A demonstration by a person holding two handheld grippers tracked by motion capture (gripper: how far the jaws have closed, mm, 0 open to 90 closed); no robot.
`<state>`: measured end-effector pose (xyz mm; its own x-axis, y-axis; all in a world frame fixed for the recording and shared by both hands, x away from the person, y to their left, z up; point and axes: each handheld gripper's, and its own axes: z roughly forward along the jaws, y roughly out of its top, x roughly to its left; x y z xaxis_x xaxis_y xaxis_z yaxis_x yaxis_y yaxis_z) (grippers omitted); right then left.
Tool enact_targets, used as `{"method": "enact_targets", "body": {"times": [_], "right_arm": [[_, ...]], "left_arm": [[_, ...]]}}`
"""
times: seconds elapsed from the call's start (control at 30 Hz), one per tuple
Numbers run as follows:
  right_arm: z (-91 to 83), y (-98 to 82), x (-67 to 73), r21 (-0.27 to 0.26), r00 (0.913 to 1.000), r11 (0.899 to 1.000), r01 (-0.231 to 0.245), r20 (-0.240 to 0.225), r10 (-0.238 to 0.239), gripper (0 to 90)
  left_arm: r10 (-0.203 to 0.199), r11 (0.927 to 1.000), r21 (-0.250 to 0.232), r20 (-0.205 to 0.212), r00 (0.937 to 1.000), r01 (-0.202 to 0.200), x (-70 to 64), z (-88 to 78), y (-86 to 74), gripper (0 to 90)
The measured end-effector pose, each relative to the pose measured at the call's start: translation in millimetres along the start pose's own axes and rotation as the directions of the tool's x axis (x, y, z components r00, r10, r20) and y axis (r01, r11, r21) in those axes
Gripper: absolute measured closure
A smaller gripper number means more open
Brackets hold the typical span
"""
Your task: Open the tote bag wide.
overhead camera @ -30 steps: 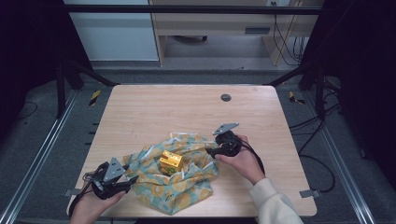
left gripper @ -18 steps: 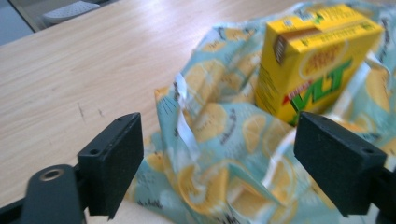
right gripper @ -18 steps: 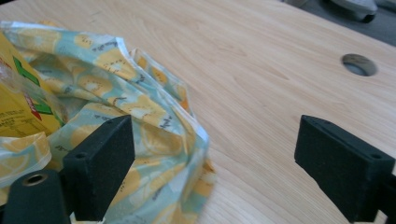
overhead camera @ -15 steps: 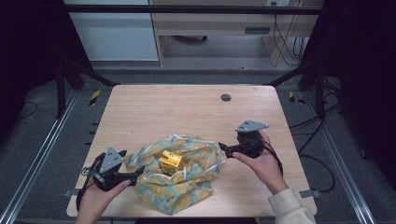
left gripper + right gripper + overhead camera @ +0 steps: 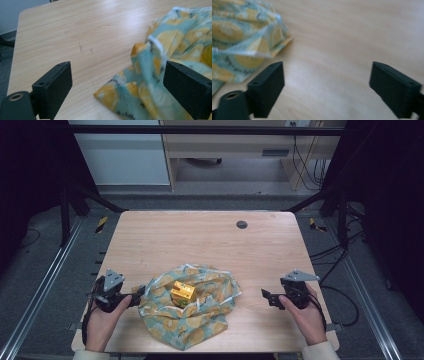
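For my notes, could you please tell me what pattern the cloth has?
The cloth is pale teal with yellow lemon slices, clearest in the left gripper view.

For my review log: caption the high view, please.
Open left gripper and right gripper flank a cloth around a box.

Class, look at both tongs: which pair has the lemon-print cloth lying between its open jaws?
The left tongs: the lemon-print cloth reaches between their jaws, while the right tongs stand apart over bare table.

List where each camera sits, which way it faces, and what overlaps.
High view: above the near edge, looking forward and down on the table; both forearms, left hand-held gripper, right hand-held gripper.
Left gripper view: along open jaws toward the lemon-print cloth.
Right gripper view: along open jaws over bare wood.
Shared: the cloth and tabletop.
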<state>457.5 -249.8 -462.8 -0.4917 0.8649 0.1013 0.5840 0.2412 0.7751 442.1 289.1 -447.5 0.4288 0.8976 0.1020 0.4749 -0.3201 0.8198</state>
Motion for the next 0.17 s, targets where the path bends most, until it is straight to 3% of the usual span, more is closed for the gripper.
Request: {"method": "enact_targets", "body": {"times": [0.1,0.17], "right_arm": [[0.1,-3.8,-6.1,0.025,0.9994,1.000,-0.013,0.032,0.013,17.1],[-0.6,-4.3,-7.5,0.020,0.9978,1.000,-0.018,0.065,0.016,19.0]], "left_arm": [[-0.005,1.0000,0.002,-0.008,0.9999,0.005,5.6,-5.1,-5.0,7.1],[-0.033,0.9993,-0.020,-0.023,0.9992,0.033,11.7,-7.4,-5.5,7.0]]}}
